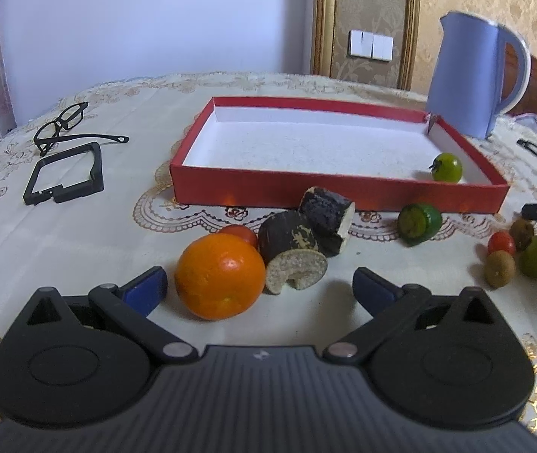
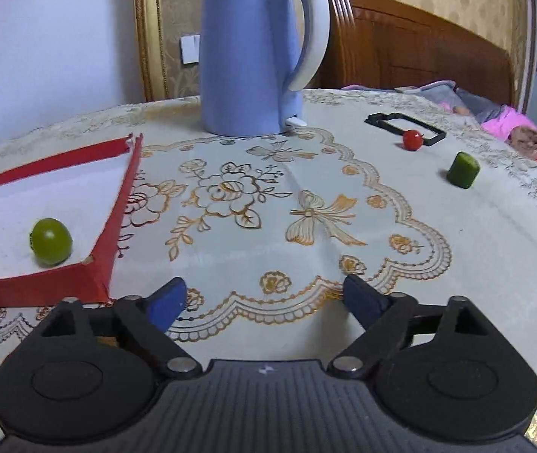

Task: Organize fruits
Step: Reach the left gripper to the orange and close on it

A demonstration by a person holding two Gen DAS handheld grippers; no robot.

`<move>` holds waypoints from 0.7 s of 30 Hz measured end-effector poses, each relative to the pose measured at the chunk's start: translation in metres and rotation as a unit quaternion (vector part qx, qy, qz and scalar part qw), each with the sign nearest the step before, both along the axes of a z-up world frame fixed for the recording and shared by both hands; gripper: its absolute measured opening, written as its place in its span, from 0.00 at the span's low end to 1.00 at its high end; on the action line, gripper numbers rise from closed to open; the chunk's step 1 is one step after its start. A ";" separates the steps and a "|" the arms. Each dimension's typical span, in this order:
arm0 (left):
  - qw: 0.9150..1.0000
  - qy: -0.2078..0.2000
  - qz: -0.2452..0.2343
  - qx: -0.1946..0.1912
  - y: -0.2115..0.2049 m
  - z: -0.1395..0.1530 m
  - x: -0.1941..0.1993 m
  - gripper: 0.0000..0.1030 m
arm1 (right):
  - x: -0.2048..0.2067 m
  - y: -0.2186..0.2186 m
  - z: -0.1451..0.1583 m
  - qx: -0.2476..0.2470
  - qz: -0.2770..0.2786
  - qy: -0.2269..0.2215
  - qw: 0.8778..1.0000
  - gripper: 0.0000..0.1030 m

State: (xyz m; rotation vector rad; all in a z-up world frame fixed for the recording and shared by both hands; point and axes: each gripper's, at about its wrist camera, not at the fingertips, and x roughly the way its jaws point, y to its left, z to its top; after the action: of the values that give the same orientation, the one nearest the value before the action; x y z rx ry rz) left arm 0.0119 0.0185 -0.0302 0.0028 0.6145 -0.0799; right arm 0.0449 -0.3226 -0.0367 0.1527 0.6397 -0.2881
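Observation:
A shallow red box (image 1: 268,188) with a white floor lies mid-table; one green tomato (image 1: 447,167) sits in its near right corner. My left gripper (image 1: 259,288) is open, with an orange (image 1: 219,275) and two dark-skinned cut pieces (image 1: 306,234) just in front of its fingers. A red tomato (image 1: 239,234) hides behind the orange. A cut green fruit (image 1: 419,223) lies before the box. My right gripper (image 2: 264,302) is open over bare cloth, right of the red box (image 2: 117,219) holding the green tomato (image 2: 50,241).
A blue kettle (image 2: 249,56) stands behind the box. Small brown, red and green fruits (image 1: 514,253) cluster at the right. Glasses (image 1: 64,124) and a black frame (image 1: 64,173) lie at the left. A red tomato (image 2: 412,139), a green piece (image 2: 463,170) and another black frame (image 2: 404,124) lie far right.

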 end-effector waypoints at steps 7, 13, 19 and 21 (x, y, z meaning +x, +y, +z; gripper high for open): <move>0.999 -0.035 0.013 0.033 0.018 0.005 -0.020 1.00 | 0.000 0.002 -0.001 -0.004 0.005 0.005 1.000 0.92; 0.999 -0.022 0.019 0.038 0.034 0.003 -0.015 0.95 | 0.000 0.002 -0.001 -0.003 0.006 0.005 1.000 0.93; 0.999 -0.017 0.005 0.032 0.033 0.002 -0.009 0.88 | 0.000 0.003 -0.001 -0.003 0.006 0.005 1.000 0.93; 1.000 -0.019 -0.005 0.025 0.033 0.002 -0.010 0.71 | 0.000 0.003 -0.001 -0.003 0.006 0.005 1.000 0.93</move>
State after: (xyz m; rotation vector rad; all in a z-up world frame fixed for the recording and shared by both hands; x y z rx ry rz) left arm 0.0021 0.0518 -0.0284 0.0549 0.5791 -0.0733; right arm 0.0454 -0.3198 -0.0379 0.1418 0.6499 -0.2794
